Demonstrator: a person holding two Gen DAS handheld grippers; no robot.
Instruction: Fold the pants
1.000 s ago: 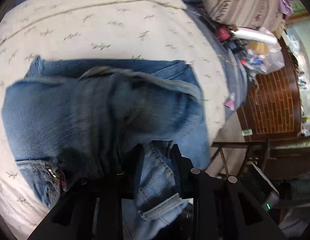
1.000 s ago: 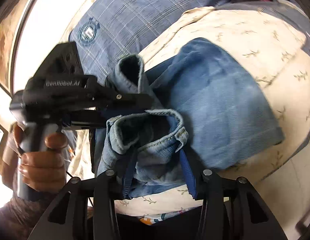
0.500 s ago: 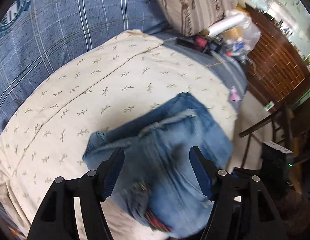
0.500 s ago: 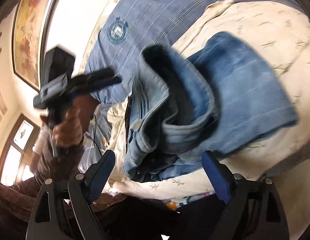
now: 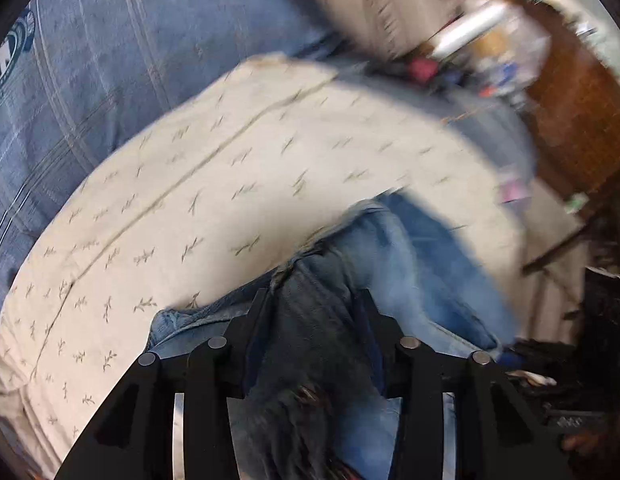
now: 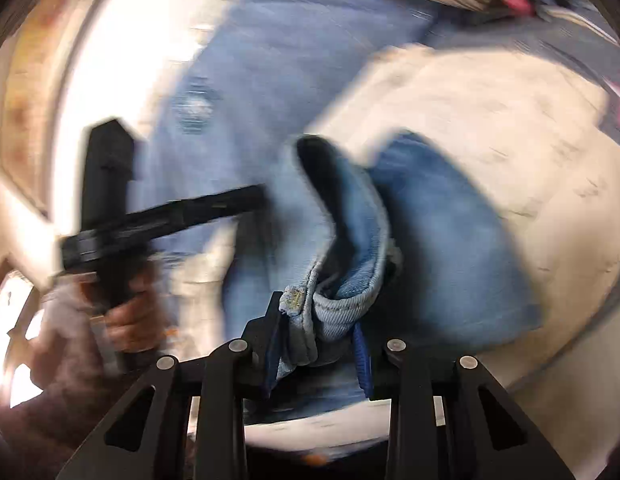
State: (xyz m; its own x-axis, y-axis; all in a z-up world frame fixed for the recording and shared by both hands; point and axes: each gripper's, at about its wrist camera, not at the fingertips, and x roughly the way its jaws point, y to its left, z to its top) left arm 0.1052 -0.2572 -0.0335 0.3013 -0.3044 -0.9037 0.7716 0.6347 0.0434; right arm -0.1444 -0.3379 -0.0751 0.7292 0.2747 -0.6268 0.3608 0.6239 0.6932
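Left wrist view, blurred by motion. The left hand-held gripper (image 5: 314,304) sits over the near end of the blue jeans (image 5: 422,272), at 6 o'clock in the frame. Denim fills the gap between its two fingers (image 5: 258,312); the jaws are closing on it, gap now moderate. Half a second ago they stood much wider and clear of the cloth; a second ago they were narrow with denim bunched between. The jeans lie partly folded on a cream leaf-print bedspread (image 5: 229,184), running from 6 towards 3 o'clock. A blue plaid sheet (image 5: 89,80) lies at 10 o'clock, a striped pillow (image 5: 390,4) at 12, clutter and a brick-pattern wall (image 5: 578,120) at 2. The jeans sit lower and further right in the frame than half a second ago.

Right wrist view, also blurred. The right hand-held gripper (image 6: 316,320) has a rolled waistband edge of the jeans (image 6: 450,240) between its fingers (image 6: 360,356); the jaws are closing and look to pinch the cloth, far narrower than the wide spread half a second ago. The waistband stands up in a loop towards 12 o'clock, with the folded legs lying flat on the bedspread (image 6: 510,112) at 3 o'clock. At 9 o'clock the person's hand (image 6: 125,320) holds the left hand-held gripper (image 6: 245,198), its tip now at the denim's edge, where half a second ago it hung apart.
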